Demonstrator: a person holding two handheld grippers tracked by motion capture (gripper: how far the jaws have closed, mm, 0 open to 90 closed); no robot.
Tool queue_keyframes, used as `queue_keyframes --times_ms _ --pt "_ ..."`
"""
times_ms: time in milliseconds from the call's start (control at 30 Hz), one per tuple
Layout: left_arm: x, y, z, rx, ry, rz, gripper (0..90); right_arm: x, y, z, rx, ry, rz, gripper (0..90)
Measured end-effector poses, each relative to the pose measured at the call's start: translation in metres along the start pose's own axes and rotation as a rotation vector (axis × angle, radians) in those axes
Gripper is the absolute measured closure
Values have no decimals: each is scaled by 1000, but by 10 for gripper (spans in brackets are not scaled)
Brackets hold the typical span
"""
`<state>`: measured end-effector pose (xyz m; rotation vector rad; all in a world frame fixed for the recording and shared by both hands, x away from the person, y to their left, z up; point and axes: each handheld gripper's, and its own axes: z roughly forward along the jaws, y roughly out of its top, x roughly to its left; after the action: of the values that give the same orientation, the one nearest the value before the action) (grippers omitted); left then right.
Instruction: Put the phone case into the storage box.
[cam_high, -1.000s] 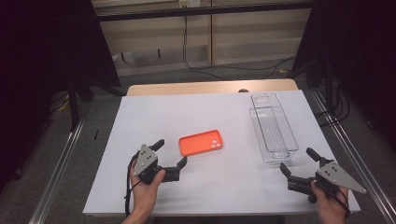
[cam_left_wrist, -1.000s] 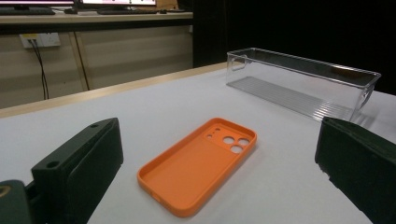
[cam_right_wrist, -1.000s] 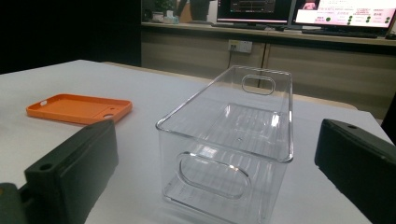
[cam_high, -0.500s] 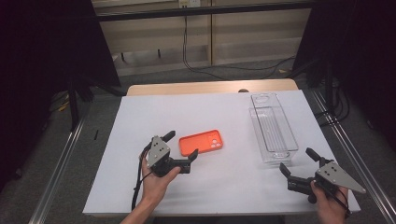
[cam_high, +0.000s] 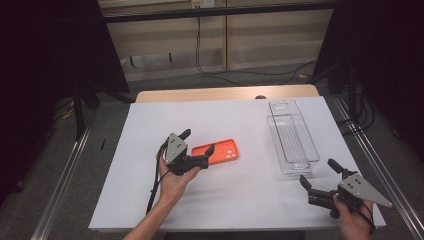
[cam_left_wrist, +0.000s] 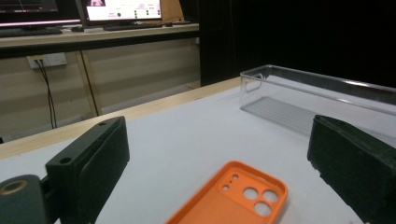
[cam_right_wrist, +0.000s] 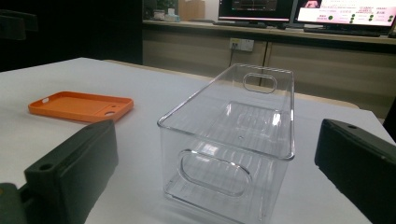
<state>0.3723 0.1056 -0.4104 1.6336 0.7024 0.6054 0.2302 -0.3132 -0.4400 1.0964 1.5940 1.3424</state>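
Matt orange case, glossy clear bin, white table

The phone case (cam_left_wrist: 233, 196) looks like finely textured matt plastic; beside it, the bin (cam_right_wrist: 233, 140) is smooth transparent plastic on the matt table (cam_high: 240, 195).

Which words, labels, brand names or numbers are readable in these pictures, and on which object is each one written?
No text can be read.
Monitors behind the table: lines of writing on the screens, too small and blurred to read.
Orange phone case: no writing seen.
Clear bin: no label seen.
Left gripper and right gripper: no markings seen.
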Motion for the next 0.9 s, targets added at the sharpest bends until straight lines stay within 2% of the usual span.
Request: queue_keyframes --times_ms 67,133,167,267,333,367,433,600,667,767,900 --pt "2 1 4 -11 12 1 98 0 0 0 2 0 -1 0" --pt "5 2 11 -11 23 37 159 0 0 0 2 -1 0 0" --pt "7 2 13 -15 24 32 186 0 0 0 1 -2 2 0" --pt "11 2 18 -21 17 13 307 0 0 0 -1 -1 3 0" --pt "12 3 22 -22 30 22 407 0 0 0 1 -1 4 0" --pt "14 4 26 -21 35 41 465 0 0 0 1 1 1 0" --pt "16 5 29 -19 37 19 500 0 0 -1 2 -1 2 0" --pt "18 4 34 -13 33 6 722 0 0 -1 2 -1 2 0" --pt "20 1 37 2 21 -21 786 0 0 -1 3 -1 0 0" --pt "22 -1 38 14 9 -22 884 0 0 -1 4 1 -1 0" --pt "30 -4 40 67 -12 -58 900 0 0 -2 5 0 1 0"
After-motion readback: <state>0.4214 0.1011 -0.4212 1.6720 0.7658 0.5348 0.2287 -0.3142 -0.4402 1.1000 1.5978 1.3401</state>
